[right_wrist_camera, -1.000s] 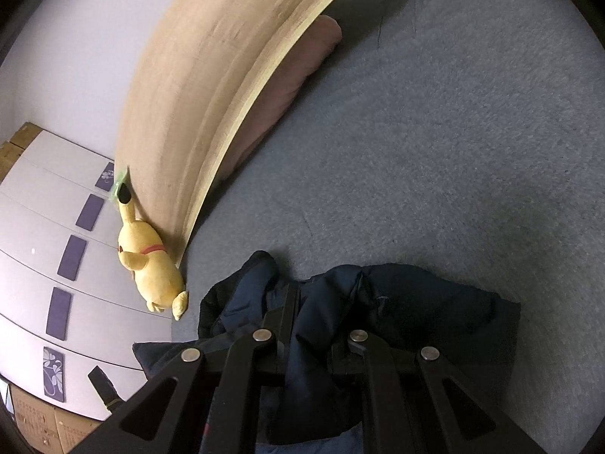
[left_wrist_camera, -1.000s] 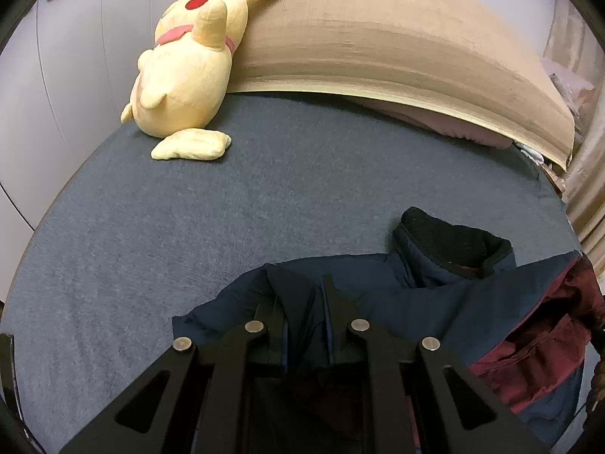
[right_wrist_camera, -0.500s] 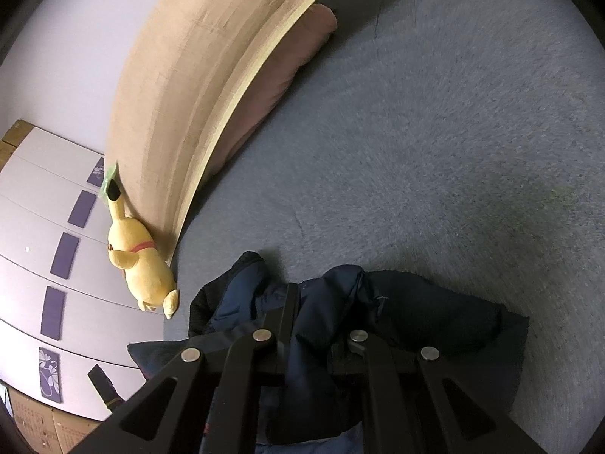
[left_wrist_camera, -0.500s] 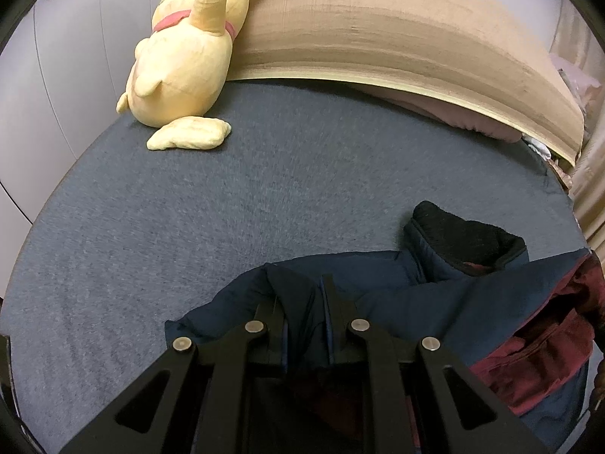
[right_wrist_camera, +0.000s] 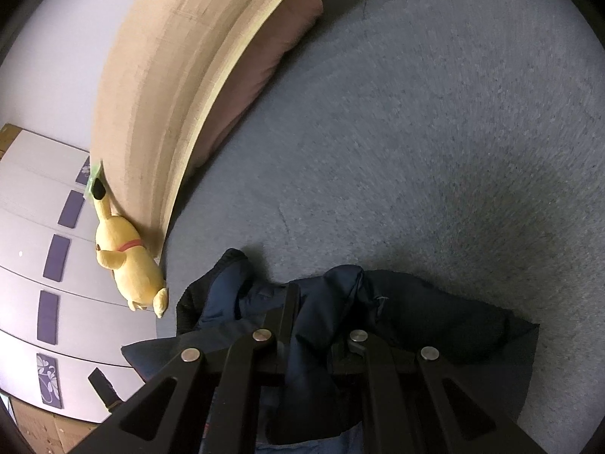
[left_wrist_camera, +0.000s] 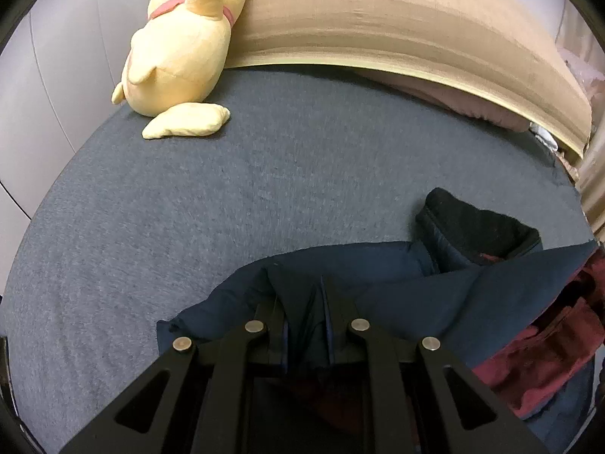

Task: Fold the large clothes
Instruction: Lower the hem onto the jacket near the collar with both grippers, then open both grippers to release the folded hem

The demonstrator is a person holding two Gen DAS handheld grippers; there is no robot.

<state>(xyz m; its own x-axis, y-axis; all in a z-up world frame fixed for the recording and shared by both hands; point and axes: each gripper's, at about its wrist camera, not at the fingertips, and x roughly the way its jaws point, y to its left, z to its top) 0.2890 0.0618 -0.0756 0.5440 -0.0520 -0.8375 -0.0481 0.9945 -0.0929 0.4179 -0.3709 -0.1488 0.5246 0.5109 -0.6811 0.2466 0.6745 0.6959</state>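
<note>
Jacket [left_wrist_camera: 435,295] lower on bed [left_wrist_camera: 189,208], plush [left_wrist_camera: 181,49] nearer

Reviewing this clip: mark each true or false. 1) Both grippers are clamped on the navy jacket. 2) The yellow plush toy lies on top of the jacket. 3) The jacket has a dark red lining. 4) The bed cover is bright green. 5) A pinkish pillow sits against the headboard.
1) True: the left gripper and the right gripper are each shut on folds of the navy jacket.
2) False: the yellow plush toy leans on the headboard, apart from the jacket.
3) True: dark red lining shows.
4) False: the bed cover is grey-blue.
5) True: the pinkish pillow lies there.
</note>
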